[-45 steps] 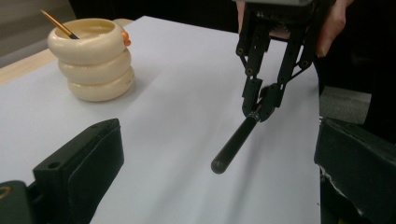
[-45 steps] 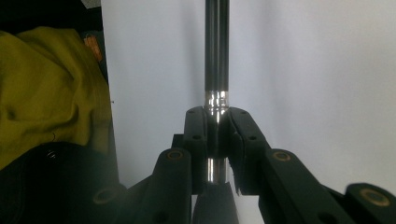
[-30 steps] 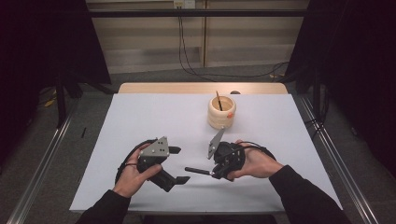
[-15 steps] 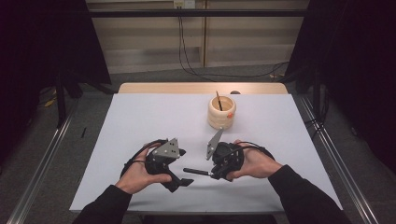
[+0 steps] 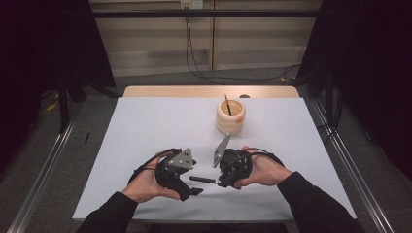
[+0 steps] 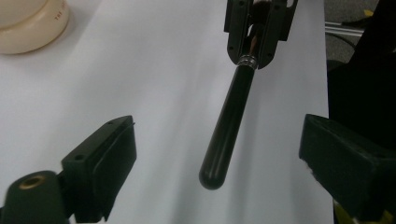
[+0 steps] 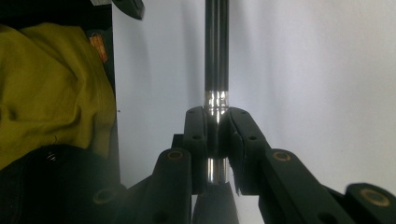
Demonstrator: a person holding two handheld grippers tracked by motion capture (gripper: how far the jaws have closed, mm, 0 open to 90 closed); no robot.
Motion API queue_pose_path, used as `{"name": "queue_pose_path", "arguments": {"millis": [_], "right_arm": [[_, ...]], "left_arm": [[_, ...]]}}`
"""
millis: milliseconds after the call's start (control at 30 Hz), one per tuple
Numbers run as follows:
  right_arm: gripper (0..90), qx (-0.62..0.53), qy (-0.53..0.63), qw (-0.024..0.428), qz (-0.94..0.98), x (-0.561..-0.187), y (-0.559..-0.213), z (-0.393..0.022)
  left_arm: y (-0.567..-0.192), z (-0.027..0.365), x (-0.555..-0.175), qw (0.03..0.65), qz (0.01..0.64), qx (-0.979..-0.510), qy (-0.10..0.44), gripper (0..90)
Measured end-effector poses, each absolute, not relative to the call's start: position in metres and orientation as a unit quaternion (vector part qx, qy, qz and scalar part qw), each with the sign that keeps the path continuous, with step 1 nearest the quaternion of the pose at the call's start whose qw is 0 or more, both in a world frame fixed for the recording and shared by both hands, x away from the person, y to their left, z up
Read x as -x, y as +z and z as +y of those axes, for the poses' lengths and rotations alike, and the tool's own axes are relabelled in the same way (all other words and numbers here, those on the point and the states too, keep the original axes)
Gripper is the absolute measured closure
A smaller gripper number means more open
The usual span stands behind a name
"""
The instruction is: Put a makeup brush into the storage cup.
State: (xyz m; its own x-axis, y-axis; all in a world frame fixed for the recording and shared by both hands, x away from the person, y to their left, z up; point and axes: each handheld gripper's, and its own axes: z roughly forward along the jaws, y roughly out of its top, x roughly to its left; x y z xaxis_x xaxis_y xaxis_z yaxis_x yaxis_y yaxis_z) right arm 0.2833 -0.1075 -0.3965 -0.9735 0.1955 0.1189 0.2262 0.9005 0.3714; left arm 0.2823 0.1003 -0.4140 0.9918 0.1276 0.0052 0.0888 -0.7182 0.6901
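Note:
A black rod-like handle [image 5: 203,179] with a silver collar [image 7: 216,99] lies level just above the table. My right gripper [image 5: 222,182] is shut on it at the collar end, jaws pressed on both sides in the right gripper view [image 7: 217,128]. My left gripper [image 5: 193,185] faces it from the left. In the left gripper view [image 6: 219,158] its jaws have just been closing, but they stand wide apart, with the handle's rounded free end [image 6: 212,175] between them and untouched. The right gripper [image 6: 254,42] shows farther off there.
A cream ribbed cup [image 5: 231,117] with a thin stick in it stands behind the hands, right of centre. The white table top [image 5: 160,121] ends close in front of both forearms. Yellow cloth [image 7: 51,88] hangs beside the table edge.
My left hand has moved right toward the right gripper, bringing its jaws around the handle's free end. The right hand and the handle have stayed where they were.

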Motion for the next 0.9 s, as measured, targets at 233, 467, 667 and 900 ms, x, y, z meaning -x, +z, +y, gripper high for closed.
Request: {"name": "queue_pose_path", "arguments": {"millis": [233, 467, 667, 900], "right_arm": [[78.9, 0.104, -0.196, 0.041, -0.974, -0.283, -0.399, -0.105], [78.9, 0.098, -0.197, 0.044, -0.974, -0.282, -0.399, -0.104], [78.8, 0.101, -0.199, 0.043, -0.974, -0.281, -0.400, -0.102], [78.9, 0.096, -0.202, 0.041, -0.974, -0.282, -0.401, -0.101]], "left_arm": [[-0.410, 0.095, -0.282, 0.348, 0.061, -0.935, 0.020, 20.5], [-0.411, 0.092, -0.283, 0.333, 0.055, -0.941, 0.015, 39.8], [-0.409, 0.088, -0.285, 0.328, 0.043, -0.944, 0.010, 56.1], [-0.412, 0.082, -0.282, 0.304, 0.039, -0.952, 0.008, 59.6]]}}
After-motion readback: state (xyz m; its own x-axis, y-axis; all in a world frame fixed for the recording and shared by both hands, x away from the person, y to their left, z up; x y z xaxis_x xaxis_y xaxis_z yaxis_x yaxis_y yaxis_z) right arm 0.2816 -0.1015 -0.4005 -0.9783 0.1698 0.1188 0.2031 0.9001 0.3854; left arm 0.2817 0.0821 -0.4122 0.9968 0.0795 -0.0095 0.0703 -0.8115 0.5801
